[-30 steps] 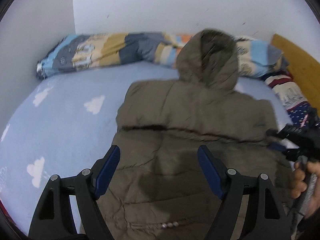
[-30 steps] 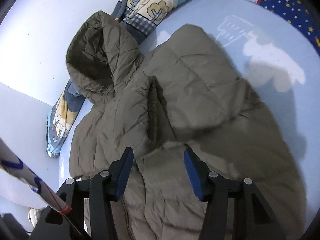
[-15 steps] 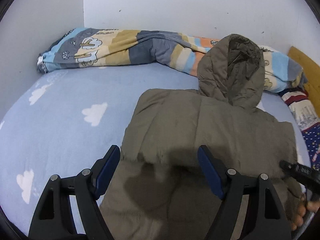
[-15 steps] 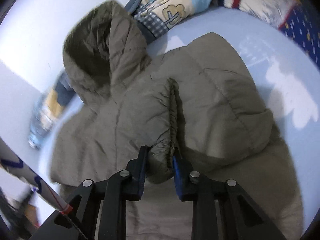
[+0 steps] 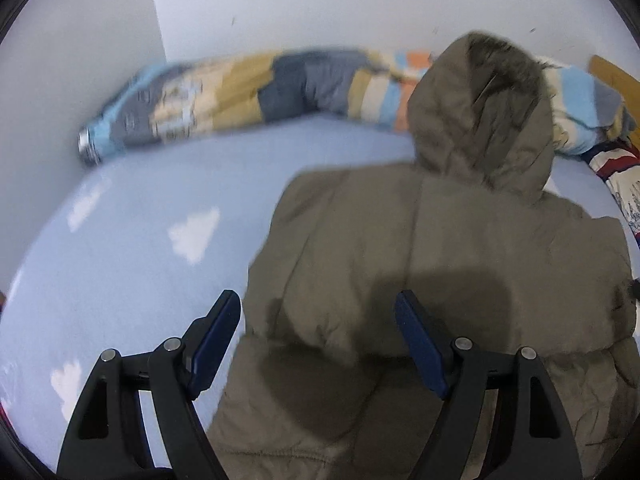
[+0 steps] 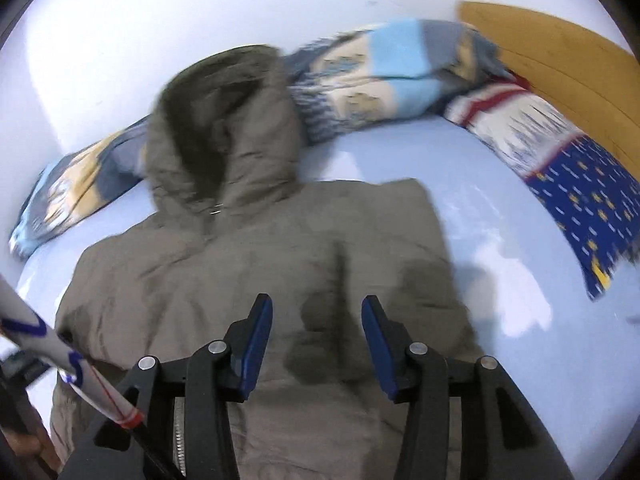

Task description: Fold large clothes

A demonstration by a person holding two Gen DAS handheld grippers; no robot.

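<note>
An olive-brown hooded puffer jacket (image 5: 440, 264) lies on the light blue bed sheet (image 5: 132, 264), hood (image 5: 484, 112) toward the wall, both sleeves folded in over the body. It also shows in the right wrist view (image 6: 280, 264). My left gripper (image 5: 318, 344) is open and empty, above the jacket's left folded edge. My right gripper (image 6: 317, 344) is open and empty, above the jacket's middle. Both views are blurred by motion.
A striped, patterned blanket roll (image 5: 248, 96) lies along the wall behind the hood. A blue starred and red-white cloth (image 6: 560, 168) lies at the right by a wooden headboard (image 6: 560, 52). White walls close the far side and left corner.
My right gripper let go of the folded sleeve it had pinched and opened, then drew back. The sleeve now lies flat on the jacket. My left gripper shifted left, still open.
</note>
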